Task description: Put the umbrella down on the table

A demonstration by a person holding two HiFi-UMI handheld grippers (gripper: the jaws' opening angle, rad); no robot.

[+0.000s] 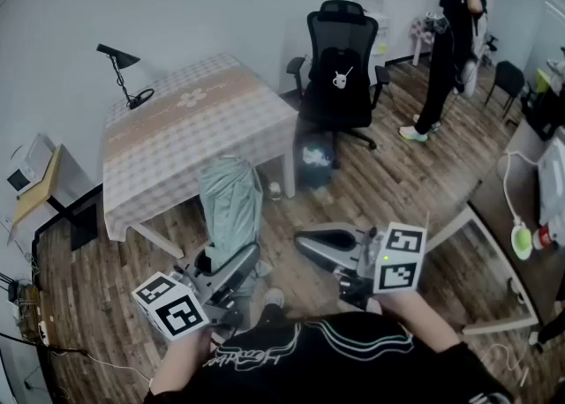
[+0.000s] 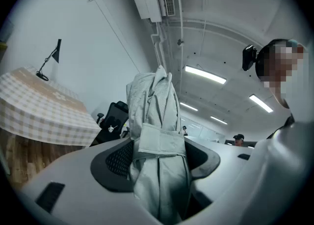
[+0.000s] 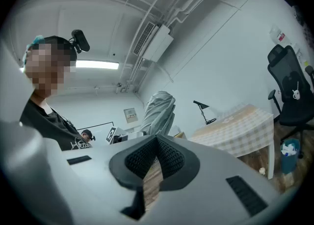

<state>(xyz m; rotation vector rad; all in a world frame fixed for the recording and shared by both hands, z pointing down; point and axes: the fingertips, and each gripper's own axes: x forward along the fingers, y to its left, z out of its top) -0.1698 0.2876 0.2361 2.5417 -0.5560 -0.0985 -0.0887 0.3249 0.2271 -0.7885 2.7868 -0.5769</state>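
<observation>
- Head view: the left tongs (image 1: pixel 231 267) pinch a folded pale-green umbrella (image 1: pixel 229 204). The umbrella stands upright out of them, just in front of the near edge of the tabletop (image 1: pixel 203 129), off it and above the wood floor (image 1: pixel 380 190).
- Head view: the right tongs (image 1: pixel 307 242) lie level in front of the tabletop's near right corner, apart from the umbrella.
- Head view: a black lamp (image 1: pixel 124 71) stands at the far left corner of the tabletop. An office chair (image 1: pixel 340 76) stands just beyond its right side.
- Left gripper view: both pads (image 2: pixel 115 160) of the left tongs (image 2: pixel 159 153) press on the bundled cloth of the umbrella (image 2: pixel 157 106), at its strap (image 2: pixel 159 140). The tabletop (image 2: pixel 39 106) lies to the left behind it.
- Right gripper view: the pads (image 3: pixel 142 157) of the right tongs (image 3: pixel 157 140) are pressed together at the tips, with nothing between them. The umbrella (image 3: pixel 158 111) shows beyond the tips, to the left of the tabletop (image 3: pixel 240 126).
</observation>
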